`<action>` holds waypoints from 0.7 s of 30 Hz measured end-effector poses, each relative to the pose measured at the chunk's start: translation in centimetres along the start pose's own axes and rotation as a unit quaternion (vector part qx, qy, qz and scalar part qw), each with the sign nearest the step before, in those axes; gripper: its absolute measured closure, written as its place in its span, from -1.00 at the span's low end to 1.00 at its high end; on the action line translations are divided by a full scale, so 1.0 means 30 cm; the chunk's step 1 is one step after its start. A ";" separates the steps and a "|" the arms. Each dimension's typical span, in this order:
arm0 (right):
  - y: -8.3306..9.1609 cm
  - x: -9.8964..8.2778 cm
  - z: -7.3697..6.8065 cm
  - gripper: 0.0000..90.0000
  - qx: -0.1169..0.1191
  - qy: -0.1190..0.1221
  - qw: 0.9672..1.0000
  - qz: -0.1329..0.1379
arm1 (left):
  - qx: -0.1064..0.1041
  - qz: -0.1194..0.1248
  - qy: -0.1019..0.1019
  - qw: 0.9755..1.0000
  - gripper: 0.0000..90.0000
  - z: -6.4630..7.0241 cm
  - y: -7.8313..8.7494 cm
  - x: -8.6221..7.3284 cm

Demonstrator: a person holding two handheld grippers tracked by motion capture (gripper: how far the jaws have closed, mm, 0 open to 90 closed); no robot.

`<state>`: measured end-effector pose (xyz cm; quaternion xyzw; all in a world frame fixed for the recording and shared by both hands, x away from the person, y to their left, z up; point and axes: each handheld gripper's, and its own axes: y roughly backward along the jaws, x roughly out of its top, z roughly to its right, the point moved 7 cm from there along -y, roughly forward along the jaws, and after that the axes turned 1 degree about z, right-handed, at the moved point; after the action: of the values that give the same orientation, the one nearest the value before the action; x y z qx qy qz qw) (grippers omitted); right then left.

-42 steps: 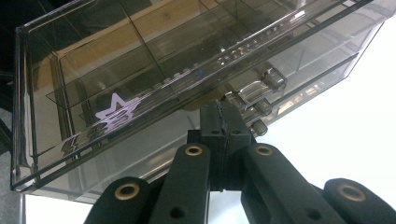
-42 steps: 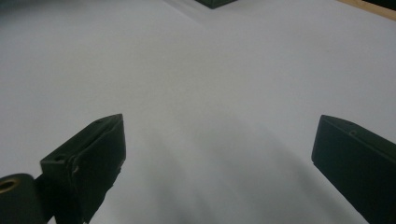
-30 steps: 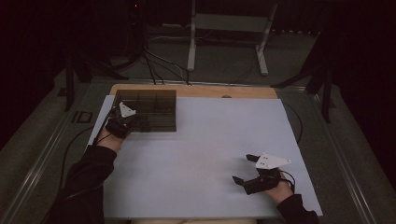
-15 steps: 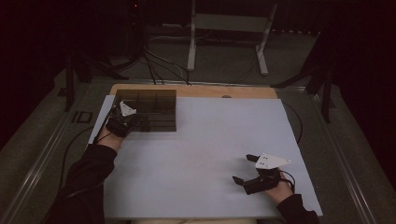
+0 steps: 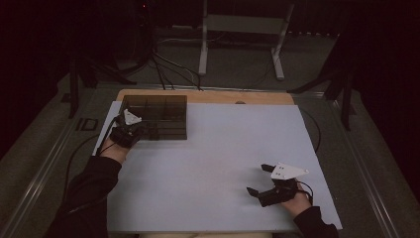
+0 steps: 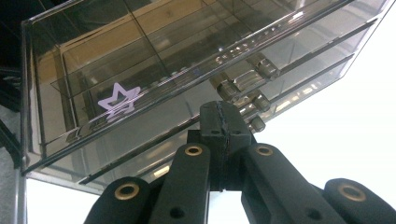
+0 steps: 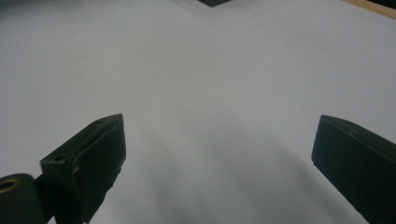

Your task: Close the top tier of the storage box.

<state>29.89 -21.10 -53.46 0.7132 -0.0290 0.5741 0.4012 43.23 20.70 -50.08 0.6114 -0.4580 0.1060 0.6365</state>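
sitting at the far left corner of the white counter, the smoky clear compartment box lies flat, its inner dividers showing through the lid. a pale purple star shows through the plastic in the left gripper view, near the box's left end. the left tongs are pressed tight together, tips meeting at the box's near edge by its latches; whether they pinch a part of it i cannot tell. the person's dark sleeve runs back from them. well apart, near the counter's right front corner, the right tongs stand wide open over bare white surface, holding nothing.
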 end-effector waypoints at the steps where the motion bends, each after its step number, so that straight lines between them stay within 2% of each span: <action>1: 0.000 0.000 0.000 -0.94 0.000 0.000 1.000 0.000 | -0.004 0.000 0.006 1.000 1.00 0.001 0.004 0.000; 3: 0.000 0.000 0.000 -0.94 0.000 0.000 1.000 -0.001 | 0.001 -0.003 0.017 1.000 0.98 0.002 0.017 0.004; 7: 0.001 0.001 0.000 -0.94 0.000 0.000 1.000 0.000 | 0.000 -0.014 0.011 1.000 0.75 0.012 0.022 0.005; 8: 0.001 0.001 -0.001 -0.94 0.000 0.000 1.000 0.000 | 0.000 -0.014 0.011 1.000 0.75 0.012 0.022 0.005; 9: 0.002 0.002 -0.002 -0.94 0.001 0.001 1.000 0.000 | -0.003 -0.020 0.008 1.000 0.54 0.024 0.022 0.006; 12: 0.002 0.002 -0.001 -0.94 0.001 0.001 1.000 0.001 | -0.007 -0.024 0.008 1.000 0.34 0.034 0.020 0.004; 13: 0.002 0.002 -0.001 -0.94 0.001 0.001 1.000 0.002 | -0.010 -0.025 0.009 1.000 0.34 0.038 0.020 0.003; 16: 0.001 0.001 0.000 -0.94 0.001 -0.001 1.000 0.001 | -0.019 -0.024 0.019 0.999 0.09 0.043 0.022 0.004; 21: 0.001 0.000 0.000 -0.94 0.001 -0.001 1.000 0.000 | -0.030 -0.029 0.024 0.999 -0.25 0.046 0.027 0.004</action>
<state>29.89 -21.11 -53.45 0.7141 -0.0293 0.5735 0.4004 42.09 19.63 -49.67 0.6023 -0.4275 0.0889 0.6683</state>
